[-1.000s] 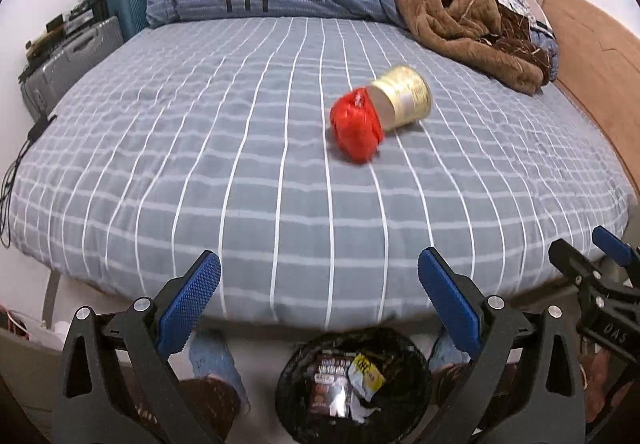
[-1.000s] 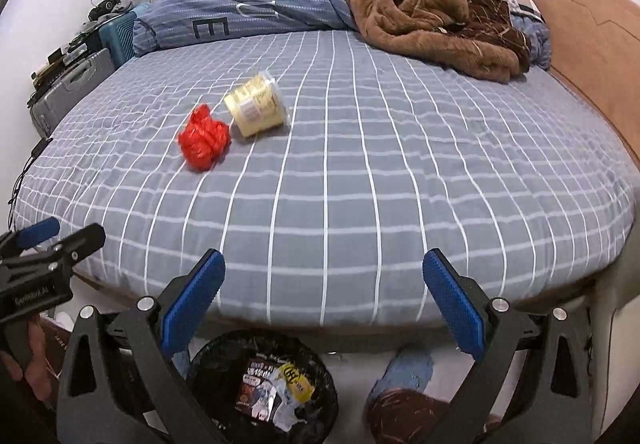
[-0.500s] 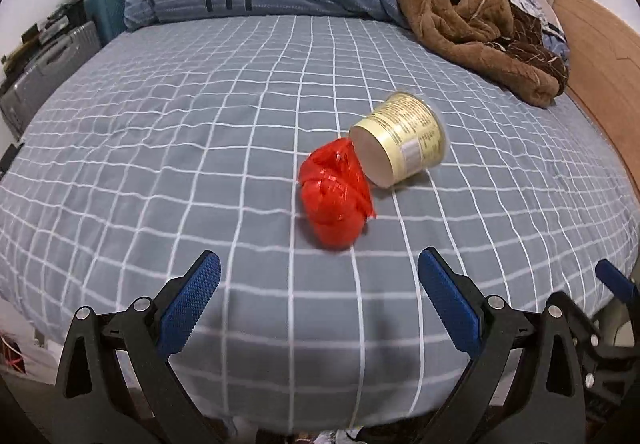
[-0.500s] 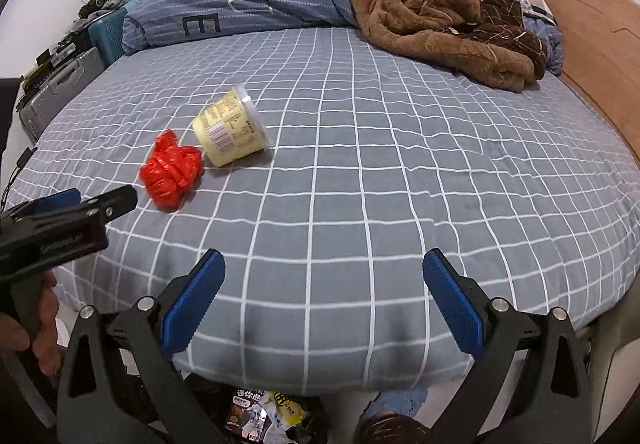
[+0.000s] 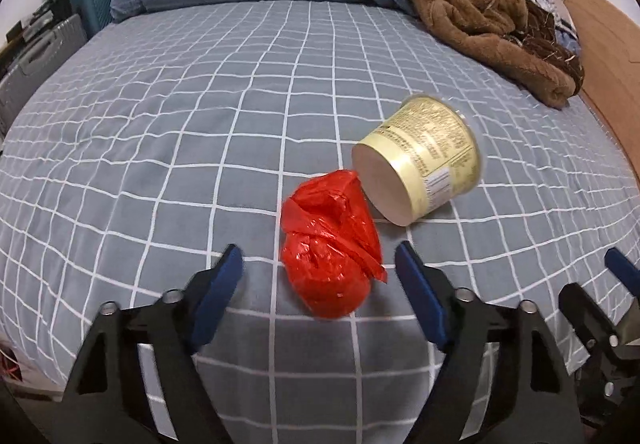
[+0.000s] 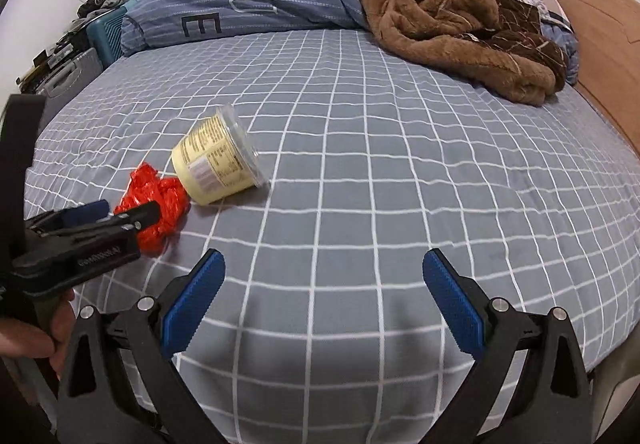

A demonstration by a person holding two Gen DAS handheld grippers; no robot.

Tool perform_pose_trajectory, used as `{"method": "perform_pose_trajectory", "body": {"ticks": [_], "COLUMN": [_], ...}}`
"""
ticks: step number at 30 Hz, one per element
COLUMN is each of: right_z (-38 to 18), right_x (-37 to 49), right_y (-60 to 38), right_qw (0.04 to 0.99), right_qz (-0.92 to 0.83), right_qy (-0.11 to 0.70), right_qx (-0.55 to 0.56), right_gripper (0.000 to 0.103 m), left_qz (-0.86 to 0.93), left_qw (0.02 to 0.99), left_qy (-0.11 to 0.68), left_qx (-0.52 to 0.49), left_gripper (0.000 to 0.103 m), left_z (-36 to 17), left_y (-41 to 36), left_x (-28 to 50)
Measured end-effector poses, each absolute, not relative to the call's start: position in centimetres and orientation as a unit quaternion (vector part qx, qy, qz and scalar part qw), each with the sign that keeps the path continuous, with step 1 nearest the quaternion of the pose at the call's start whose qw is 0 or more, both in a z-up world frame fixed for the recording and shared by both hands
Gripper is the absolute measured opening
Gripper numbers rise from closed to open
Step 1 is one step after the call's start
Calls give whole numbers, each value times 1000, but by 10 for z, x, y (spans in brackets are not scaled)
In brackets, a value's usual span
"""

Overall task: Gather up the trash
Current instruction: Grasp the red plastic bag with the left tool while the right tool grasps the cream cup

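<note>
Two bits of trash on the bed [image 5: 160, 147] right now: a crumpled red bag [image 5: 330, 244] and a pale yellow cup [image 5: 420, 159] tipped on its side. The cup's flat base faces the bag, and the two look like they're touching, or as good as. Going by the bag, the cup sits just behind it and to the right in the left wrist view, with its printed label and barcode facing up.

The left gripper [image 5: 320, 264] has its jaws spread wide, one blue pad on each side of the bag, and the bag sits right in the gap between them. Can't tell if either pad is actually touching the plastic yet. From the right wrist view you can see the same gripper coming in from the left edge, its tip over the bag [image 6: 160, 203], with the cup [image 6: 216, 159] just past it.

The right gripper [image 6: 324, 284] is also wide open and holding nothing, just checked sheet between its pads, well to the right of the bag.

Further back from the bag there's a brown blanket [image 6: 452, 15] heaped on the far right of the bed and a blue duvet [image 6: 248, 3] bunched along the far end.
</note>
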State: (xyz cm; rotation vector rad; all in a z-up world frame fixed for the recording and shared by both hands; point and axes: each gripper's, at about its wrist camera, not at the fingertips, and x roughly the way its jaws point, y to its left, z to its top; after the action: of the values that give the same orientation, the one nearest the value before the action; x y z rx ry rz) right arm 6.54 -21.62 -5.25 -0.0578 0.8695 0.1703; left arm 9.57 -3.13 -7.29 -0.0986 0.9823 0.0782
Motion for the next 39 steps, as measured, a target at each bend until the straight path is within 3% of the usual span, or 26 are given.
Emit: {"method": "perform_pose_trajectory", "body": {"ticks": [2, 7, 16, 27, 30, 39], "right_z": [-53, -56, -45, -68, -76, -66], "right_x": [70, 84, 111, 147, 151, 135], "right_y": [-211, -191, -140, -96, -94, -102], "right_qw": [903, 901, 902, 881, 878, 885], "right_qz": [92, 116, 160, 161, 150, 139], "right_qy": [419, 416, 398, 436, 444, 438], "right_qx": [-28, -34, -49, -93, -98, -82], "right_gripper": [95, 95, 95, 95, 72, 67], "left_qz": [37, 25, 45, 53, 52, 48], "left_qw": [876, 871, 877, 884, 884, 884], "left_qy": [479, 486, 473, 459, 460, 460], "left_qx": [-42, -64, -74, -73, -71, -74], "left_gripper": [43, 33, 32, 32, 32, 32], "left_z": [-79, -77, -57, -48, -49, -49], "left_y": [-30, -15, 38, 65, 65, 58], "left_x": [101, 101, 82, 67, 67, 61]}}
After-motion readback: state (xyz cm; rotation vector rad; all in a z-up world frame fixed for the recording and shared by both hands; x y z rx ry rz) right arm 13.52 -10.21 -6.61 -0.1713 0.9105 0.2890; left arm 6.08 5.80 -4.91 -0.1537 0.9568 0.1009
